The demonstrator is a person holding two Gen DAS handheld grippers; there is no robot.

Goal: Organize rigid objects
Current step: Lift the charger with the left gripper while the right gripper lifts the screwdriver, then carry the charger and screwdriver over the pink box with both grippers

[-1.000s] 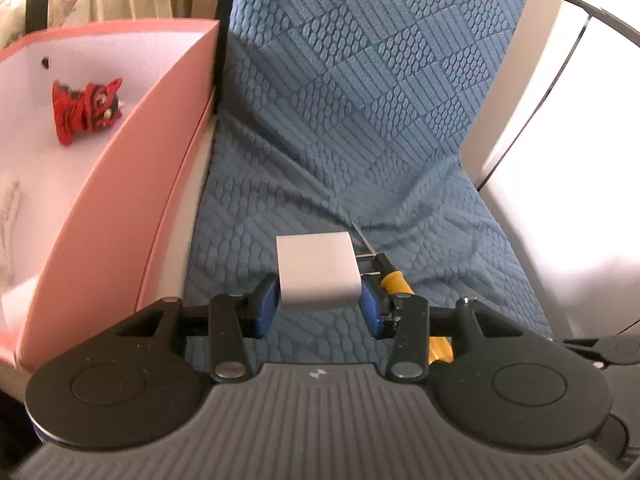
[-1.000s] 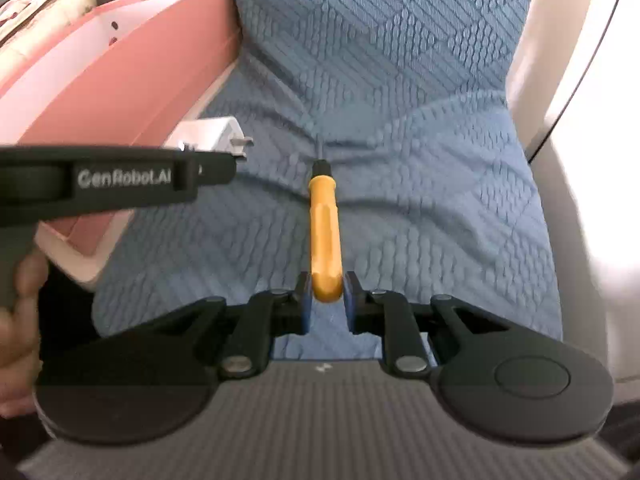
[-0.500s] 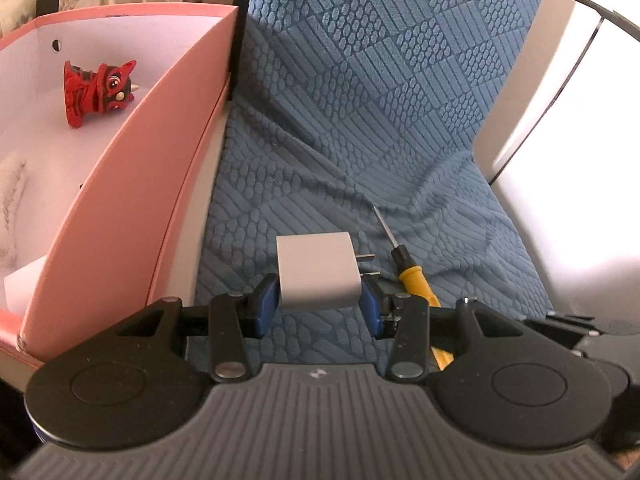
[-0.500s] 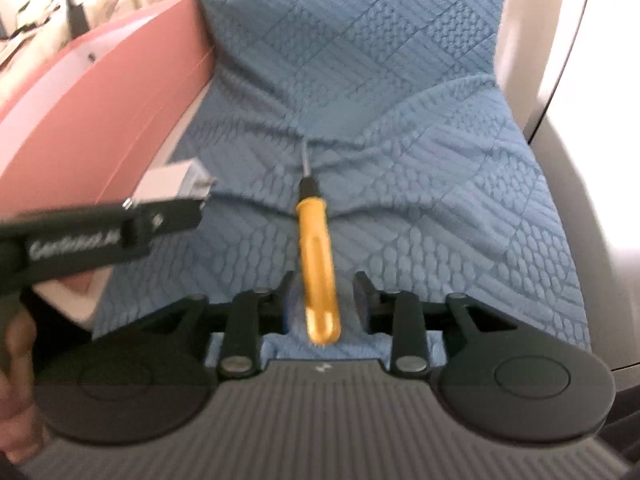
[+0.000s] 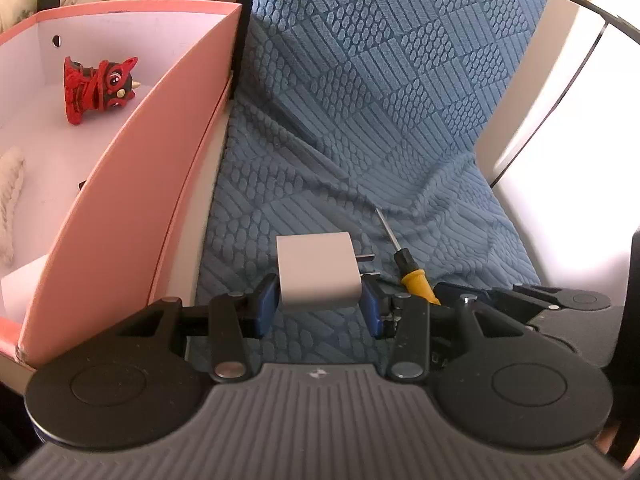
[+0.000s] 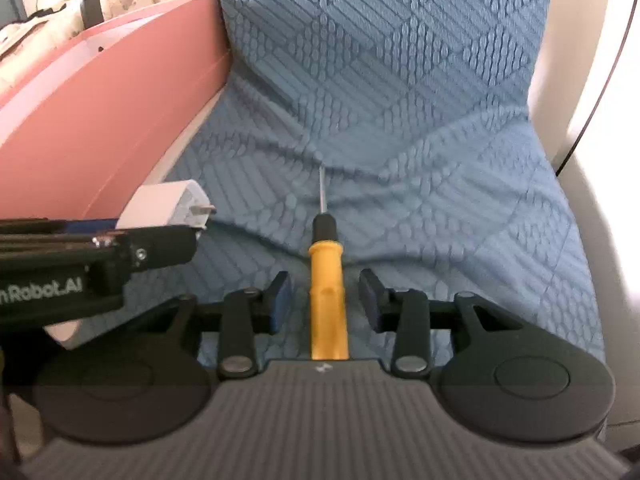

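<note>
My left gripper (image 5: 319, 304) is shut on a white plug adapter (image 5: 318, 270) with its metal prongs pointing right; it also shows at the left of the right wrist view (image 6: 166, 204). A yellow-handled screwdriver (image 6: 328, 292) lies on the blue quilted seat cover (image 6: 400, 120), tip pointing away. My right gripper (image 6: 324, 300) is open, its pads on either side of the handle with gaps on both sides. The screwdriver also shows in the left wrist view (image 5: 414, 274).
A pink open box (image 5: 132, 184) stands on the left, beside the seat. Inside it are a red toy figure (image 5: 98, 88) and a cream rope-like item (image 5: 10, 200). The chair's white armrest (image 5: 580, 160) rises on the right.
My right gripper has opened and let go of the screwdriver, which now rests on the seat between the jaws. My left gripper still holds the adapter and has shifted slightly toward the box.
</note>
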